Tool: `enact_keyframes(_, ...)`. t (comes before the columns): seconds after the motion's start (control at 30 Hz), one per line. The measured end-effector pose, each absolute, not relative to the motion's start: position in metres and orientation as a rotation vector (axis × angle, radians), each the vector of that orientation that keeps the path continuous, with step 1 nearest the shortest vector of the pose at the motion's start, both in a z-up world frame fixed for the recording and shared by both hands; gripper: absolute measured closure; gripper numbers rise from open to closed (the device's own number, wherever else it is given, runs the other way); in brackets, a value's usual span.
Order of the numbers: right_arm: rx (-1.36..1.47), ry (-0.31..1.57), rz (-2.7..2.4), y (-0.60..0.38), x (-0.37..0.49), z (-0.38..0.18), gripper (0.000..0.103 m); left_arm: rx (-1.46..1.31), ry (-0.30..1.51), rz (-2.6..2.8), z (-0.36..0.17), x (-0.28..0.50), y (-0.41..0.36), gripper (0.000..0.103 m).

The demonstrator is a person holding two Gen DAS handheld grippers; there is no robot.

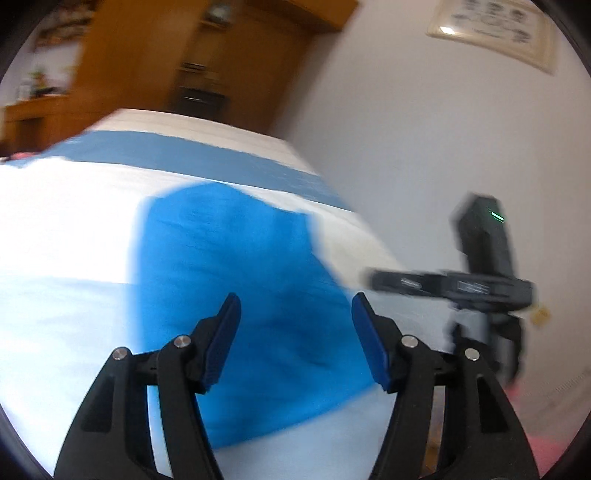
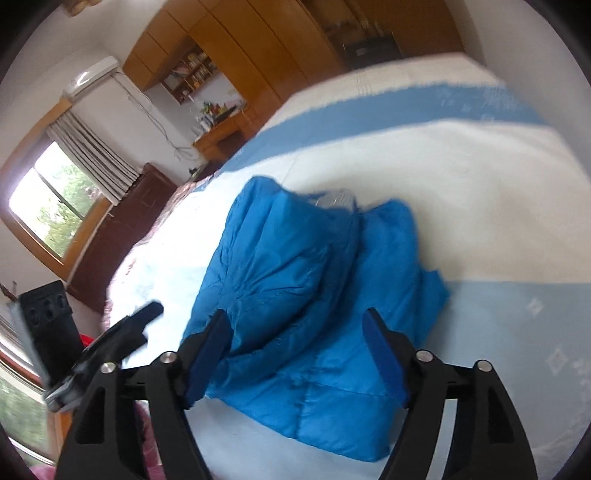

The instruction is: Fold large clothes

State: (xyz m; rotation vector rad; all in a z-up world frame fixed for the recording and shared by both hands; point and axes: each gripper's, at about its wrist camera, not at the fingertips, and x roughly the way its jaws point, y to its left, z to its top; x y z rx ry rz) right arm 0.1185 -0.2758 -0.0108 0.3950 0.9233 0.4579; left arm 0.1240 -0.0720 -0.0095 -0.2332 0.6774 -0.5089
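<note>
A bright blue padded jacket (image 1: 229, 273) lies folded into a thick bundle on the bed (image 1: 66, 229), which has a white cover with blue stripes. My left gripper (image 1: 295, 301) hovers open over the jacket's near part, nothing between its blue pads. In the right wrist view the jacket (image 2: 295, 266) shows quilted folds and a grey lining at its far end. My right gripper (image 2: 295, 314) is open above the near edge, its pads clear of the cloth. Each view shows the other tool's black body at its edge (image 1: 484, 266) (image 2: 122, 332).
A white wall (image 1: 424, 129) with a framed picture (image 1: 495, 33) runs close along the bed's right side. Wooden wardrobes (image 2: 258, 48), a desk (image 2: 218, 136), a dark dresser (image 2: 122, 229) and a window (image 2: 51, 199) stand beyond the bed's far and left sides. A black speaker (image 2: 48, 310) sits at the left.
</note>
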Motion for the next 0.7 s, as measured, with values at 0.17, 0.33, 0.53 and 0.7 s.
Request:
enact_keyframes(0.17,0.489,1.017,0.495,-0.271,0.143,-0.029,0.025,-0.184,0.717,-0.341,-0.026,0.148,-0.043,0.042)
enact_keyframes(0.33,0.530,1.084,0.495,-0.264,0.166,-0.045,0.025,-0.171,0.773,-0.316,-0.044,0.168,-0.036,0.042)
enact_keyframes(0.53,0.534,1.145,0.494,-0.253,0.188,-0.060,0.025,-0.166,0.811,-0.322,-0.059,0.188,-0.038,0.042)
enact_keyframes(0.7,0.504,1.167,0.499,-0.240,0.204,-0.070,0.036,-0.174,0.820,-0.333,-0.065,0.197,-0.035,0.042)
